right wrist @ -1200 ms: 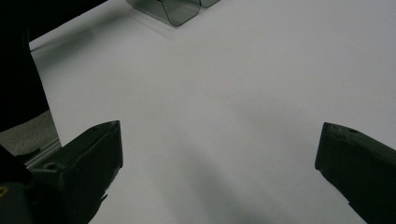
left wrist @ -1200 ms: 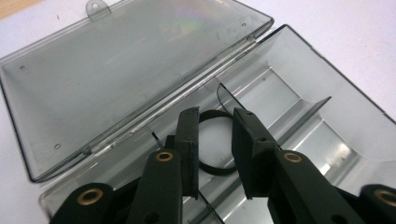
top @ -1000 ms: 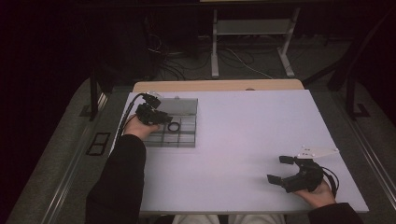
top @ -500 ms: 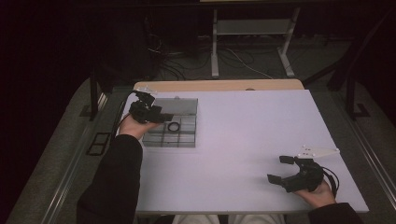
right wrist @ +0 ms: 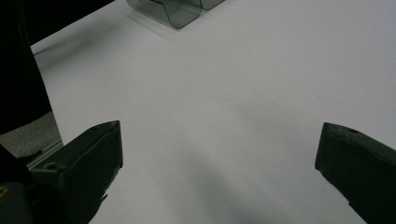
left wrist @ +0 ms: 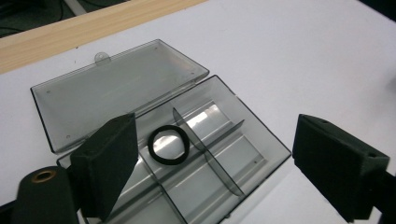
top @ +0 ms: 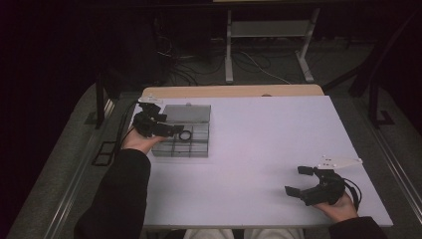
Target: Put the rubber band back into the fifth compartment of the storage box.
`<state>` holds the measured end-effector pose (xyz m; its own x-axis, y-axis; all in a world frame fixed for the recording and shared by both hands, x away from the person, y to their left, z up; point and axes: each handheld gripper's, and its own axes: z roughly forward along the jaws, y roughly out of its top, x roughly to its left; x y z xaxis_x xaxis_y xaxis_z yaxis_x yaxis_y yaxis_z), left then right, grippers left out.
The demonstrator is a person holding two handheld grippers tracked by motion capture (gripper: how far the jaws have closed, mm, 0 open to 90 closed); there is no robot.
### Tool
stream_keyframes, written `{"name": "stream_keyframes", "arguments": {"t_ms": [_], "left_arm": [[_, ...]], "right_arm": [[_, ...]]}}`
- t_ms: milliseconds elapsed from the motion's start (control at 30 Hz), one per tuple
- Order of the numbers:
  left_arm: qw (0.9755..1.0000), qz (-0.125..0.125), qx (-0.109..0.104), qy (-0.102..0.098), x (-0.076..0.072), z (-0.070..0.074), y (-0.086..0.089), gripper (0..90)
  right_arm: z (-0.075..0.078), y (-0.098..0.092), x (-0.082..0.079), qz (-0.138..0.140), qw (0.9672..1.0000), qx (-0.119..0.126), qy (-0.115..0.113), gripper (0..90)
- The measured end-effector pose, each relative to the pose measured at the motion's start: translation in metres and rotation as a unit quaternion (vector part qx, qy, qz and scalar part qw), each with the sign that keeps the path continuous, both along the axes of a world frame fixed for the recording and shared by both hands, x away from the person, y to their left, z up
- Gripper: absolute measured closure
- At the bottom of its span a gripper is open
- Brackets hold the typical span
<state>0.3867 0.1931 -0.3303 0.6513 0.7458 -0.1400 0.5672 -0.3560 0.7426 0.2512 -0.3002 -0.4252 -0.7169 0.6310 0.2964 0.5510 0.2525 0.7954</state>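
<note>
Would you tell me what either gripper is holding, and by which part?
Nothing: both the left gripper and right gripper are open; the ring lies loose in the box.

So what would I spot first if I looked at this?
Probably the small black rubber ring, lying alone in one compartment of the clear smoky plastic box with its lid flipped open. The left gripper hovers right above it, open, having just opened with nothing between its jaws.

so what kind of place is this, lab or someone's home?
Likely a lab recording bench: a bare white table, loose cables on the floor behind it, and a hand-held gripper in each hand.
</note>
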Motion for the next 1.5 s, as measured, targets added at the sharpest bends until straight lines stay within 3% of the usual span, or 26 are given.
{"name": "stream_keyframes", "arguments": {"t_ms": [367,600,1200,1500], "left_arm": [[0.9995,0.01,-0.026,-0.014,-0.03,-0.006,0.007,0.3],[0.9983,0.015,-0.047,-0.031,-0.048,-0.012,0.011,0.0],[0.9959,-0.017,-0.073,-0.052,-0.096,-0.03,0.0,0.0],[0.996,-0.038,-0.07,-0.042,-0.112,-0.048,-0.011,0.0]], "right_arm": [[0.0,0.0,0.0,-0.001,1.0,0.0,0.002,0.5],[0.0,0.001,0.0,0.0,1.0,-0.002,0.001,0.5],[0.0,0.001,-0.001,-0.001,1.0,-0.003,0.003,0.5],[0.0,0.002,-0.001,-0.001,1.0,-0.004,0.002,0.5]]}}
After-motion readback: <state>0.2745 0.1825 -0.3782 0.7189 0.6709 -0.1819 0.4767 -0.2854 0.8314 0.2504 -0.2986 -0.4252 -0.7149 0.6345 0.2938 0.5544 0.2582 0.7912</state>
